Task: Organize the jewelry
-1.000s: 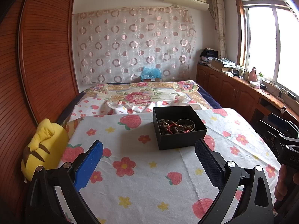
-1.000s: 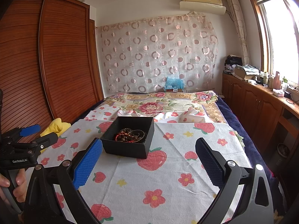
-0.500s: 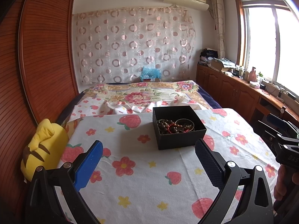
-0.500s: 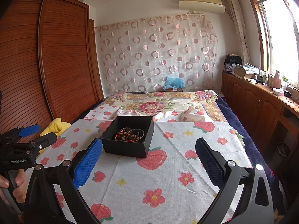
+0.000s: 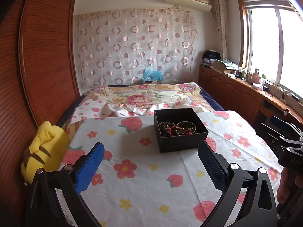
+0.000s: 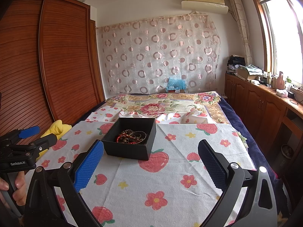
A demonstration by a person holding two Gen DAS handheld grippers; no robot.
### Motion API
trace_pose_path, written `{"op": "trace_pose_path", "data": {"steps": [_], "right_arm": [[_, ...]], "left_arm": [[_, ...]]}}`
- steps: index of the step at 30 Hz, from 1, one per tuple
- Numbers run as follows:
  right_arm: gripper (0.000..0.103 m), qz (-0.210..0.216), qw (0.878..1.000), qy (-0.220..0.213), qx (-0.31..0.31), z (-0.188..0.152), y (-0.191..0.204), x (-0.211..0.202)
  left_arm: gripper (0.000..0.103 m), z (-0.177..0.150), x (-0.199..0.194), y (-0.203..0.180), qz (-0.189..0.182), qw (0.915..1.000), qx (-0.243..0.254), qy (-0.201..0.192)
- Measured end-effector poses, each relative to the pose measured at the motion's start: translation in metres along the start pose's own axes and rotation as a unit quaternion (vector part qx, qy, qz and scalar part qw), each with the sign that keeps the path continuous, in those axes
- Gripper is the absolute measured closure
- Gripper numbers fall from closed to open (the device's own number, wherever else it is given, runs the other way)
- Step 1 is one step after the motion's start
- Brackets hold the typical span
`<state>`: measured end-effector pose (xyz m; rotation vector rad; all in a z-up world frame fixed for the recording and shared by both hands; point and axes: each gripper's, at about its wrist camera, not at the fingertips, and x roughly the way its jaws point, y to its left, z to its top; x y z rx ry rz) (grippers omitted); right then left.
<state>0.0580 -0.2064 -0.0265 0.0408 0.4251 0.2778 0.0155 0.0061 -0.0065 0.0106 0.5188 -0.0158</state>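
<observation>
A black open box [image 5: 180, 139] stands on the flowered cloth [image 5: 144, 185] on the bed. It holds dark bead bracelets with a red cord [image 5: 171, 129] and a thin bangle [image 5: 187, 125]. The box also shows in the right wrist view [image 6: 130, 148], with the beads [image 6: 130, 137] inside. My left gripper [image 5: 150, 159] is open and empty, above the cloth just short of the box. My right gripper [image 6: 150, 158] is open and empty, to the right of the box. Each gripper shows at the edge of the other's view, the right one [image 5: 284, 138] and the left one [image 6: 26, 141].
A yellow plush toy [image 5: 44, 149] lies at the bed's left edge by the wooden wardrobe [image 5: 41, 56]. A floral quilt [image 5: 144, 98] covers the far bed. Wooden cabinets with clutter [image 5: 246, 87] run along the right wall under the window.
</observation>
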Motion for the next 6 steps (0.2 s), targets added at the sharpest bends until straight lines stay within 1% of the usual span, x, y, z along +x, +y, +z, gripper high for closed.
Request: {"op": "trace_pose_path", "data": {"steps": [6], "right_arm": [[0.003,0.0,1.0,0.001,0.0,0.0001,-0.0002,0.0]], "left_arm": [[0.008,-0.0004,-0.0001,0.0,0.001,1.0,0.001,0.0]]}}
